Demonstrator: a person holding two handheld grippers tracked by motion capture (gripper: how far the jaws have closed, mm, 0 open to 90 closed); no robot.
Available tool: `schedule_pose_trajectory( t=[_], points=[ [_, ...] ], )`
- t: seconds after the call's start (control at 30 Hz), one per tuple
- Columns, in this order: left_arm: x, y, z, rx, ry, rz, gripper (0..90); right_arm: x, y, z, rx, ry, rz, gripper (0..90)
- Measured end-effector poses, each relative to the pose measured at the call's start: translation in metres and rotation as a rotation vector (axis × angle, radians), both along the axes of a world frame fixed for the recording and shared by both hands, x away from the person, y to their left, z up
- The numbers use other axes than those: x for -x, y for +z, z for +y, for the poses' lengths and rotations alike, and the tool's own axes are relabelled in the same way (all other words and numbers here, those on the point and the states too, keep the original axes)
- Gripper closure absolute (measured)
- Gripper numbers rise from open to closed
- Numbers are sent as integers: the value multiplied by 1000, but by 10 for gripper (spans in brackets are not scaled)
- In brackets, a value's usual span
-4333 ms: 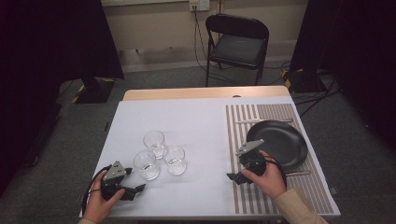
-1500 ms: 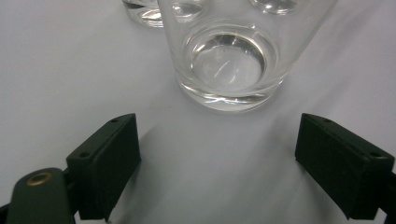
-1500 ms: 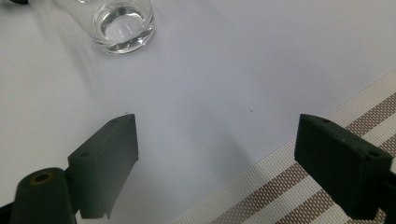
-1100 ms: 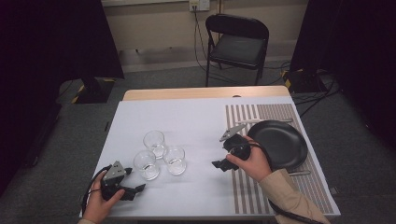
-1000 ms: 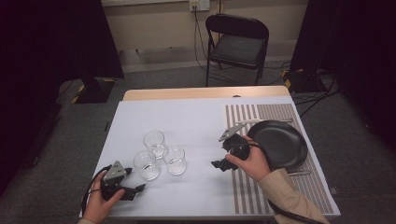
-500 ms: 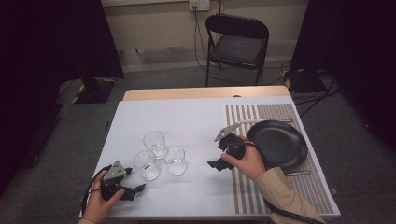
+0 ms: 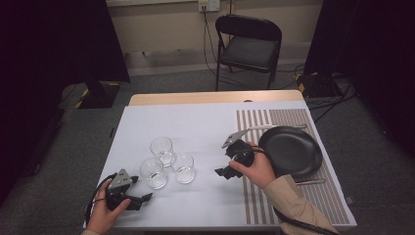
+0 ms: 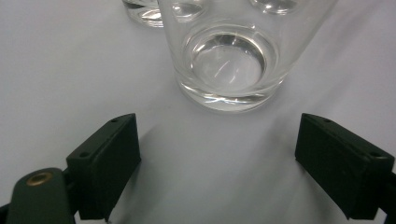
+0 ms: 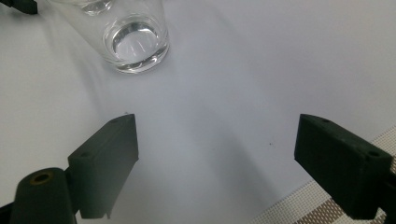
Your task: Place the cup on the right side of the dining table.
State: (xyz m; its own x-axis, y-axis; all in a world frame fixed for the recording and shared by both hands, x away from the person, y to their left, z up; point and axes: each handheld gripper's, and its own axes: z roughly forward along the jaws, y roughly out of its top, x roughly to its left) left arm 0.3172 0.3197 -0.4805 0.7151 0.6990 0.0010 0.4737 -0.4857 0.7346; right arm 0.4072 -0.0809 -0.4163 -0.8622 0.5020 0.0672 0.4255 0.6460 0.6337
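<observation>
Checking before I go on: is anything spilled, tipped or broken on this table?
Nothing stands out. The three glasses stand upright and empty on the white cloth, which looks dry. The black plate lies flat on the striped mat. Both grippers, left and right, are open, holding nothing.

It looks like a test room: black curtains (image 7: 58, 44) hang around one counter (image 7: 195, 122), with a folding chair (image 7: 249, 46) and floor cables (image 7: 333, 90).

Left gripper (image 7: 142, 198) low, held in left hand (image 7: 105, 215), jaws spread wide, nothing between them. Right gripper (image 7: 224, 172) held in right hand (image 7: 257, 169), sleeved forearm (image 7: 298, 208) angling back behind it, jaws also wide apart and empty. The two grippers point roughly toward each other, well apart.
</observation>
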Motion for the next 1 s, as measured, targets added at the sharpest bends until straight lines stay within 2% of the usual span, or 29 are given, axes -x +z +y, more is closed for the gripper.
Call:
schedule_pose_trajectory(
  t=[0.6,1.0],
  points=[
    [0,0,0,0,0,0,131,-2,4,11,1,22,-7,128],
    [0,0,0,0,0,0,131,-3,6,12,-1,11,-9,128]
  ],
)
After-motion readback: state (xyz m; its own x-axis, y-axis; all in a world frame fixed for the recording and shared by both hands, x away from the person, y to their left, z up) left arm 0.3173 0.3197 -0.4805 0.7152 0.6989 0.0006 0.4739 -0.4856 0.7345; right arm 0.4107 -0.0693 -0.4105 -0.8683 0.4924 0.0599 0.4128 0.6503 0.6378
